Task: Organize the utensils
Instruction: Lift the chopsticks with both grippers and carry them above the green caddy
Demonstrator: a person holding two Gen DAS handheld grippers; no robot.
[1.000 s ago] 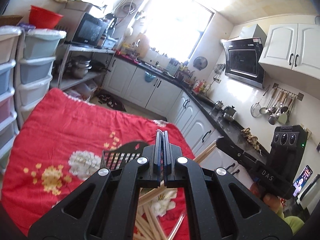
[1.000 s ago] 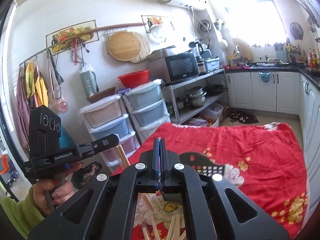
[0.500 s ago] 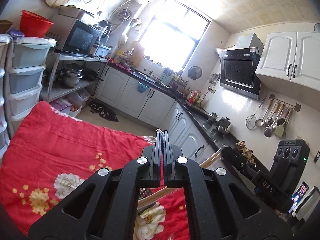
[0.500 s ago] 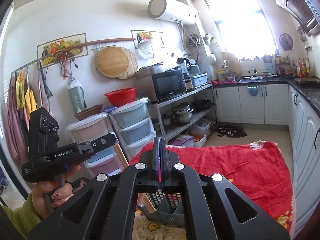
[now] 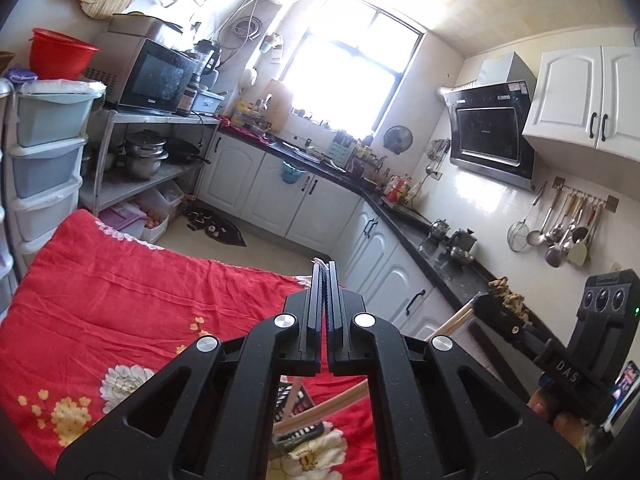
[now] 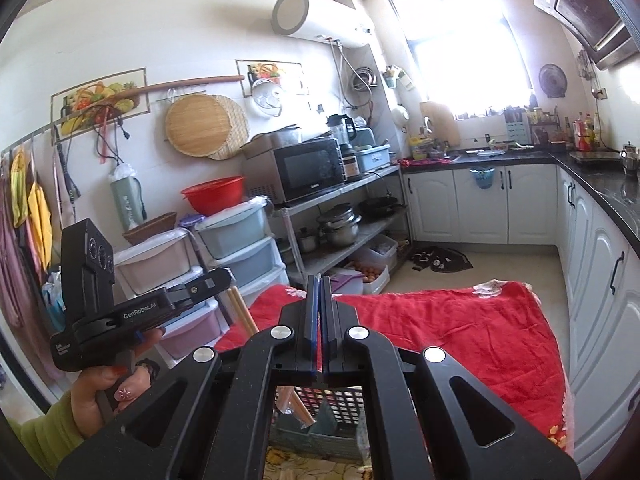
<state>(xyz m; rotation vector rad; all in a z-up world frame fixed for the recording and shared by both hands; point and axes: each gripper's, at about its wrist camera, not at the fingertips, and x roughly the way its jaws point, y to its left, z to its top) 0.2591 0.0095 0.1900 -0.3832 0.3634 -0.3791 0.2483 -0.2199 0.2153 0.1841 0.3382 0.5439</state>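
Two chopsticks (image 5: 452, 321) ride at 3 o'clock, pinched in your right gripper (image 5: 480, 303) | another pair (image 6: 242, 310) at 9 o'clock, clamped in your left gripper (image 6: 224, 276) | dark basket (image 6: 332, 408) at 6 o'clock on red floral cloth (image 6: 460, 332).

In the right wrist view, at about nine o'clock, the black hand-held left gripper (image 6: 224, 280) carries white lettering "GenRobot.AI" along the side of its body; a smaller white label lower on its grip is too small to read. In the left wrist view, at about four o'clock, the black hand-held right gripper (image 5: 478, 306) shows the pale letters "DAS" on its body. A maker's mark on the black-fronted microwave oven (image 6: 308, 172) is too blurred to read.
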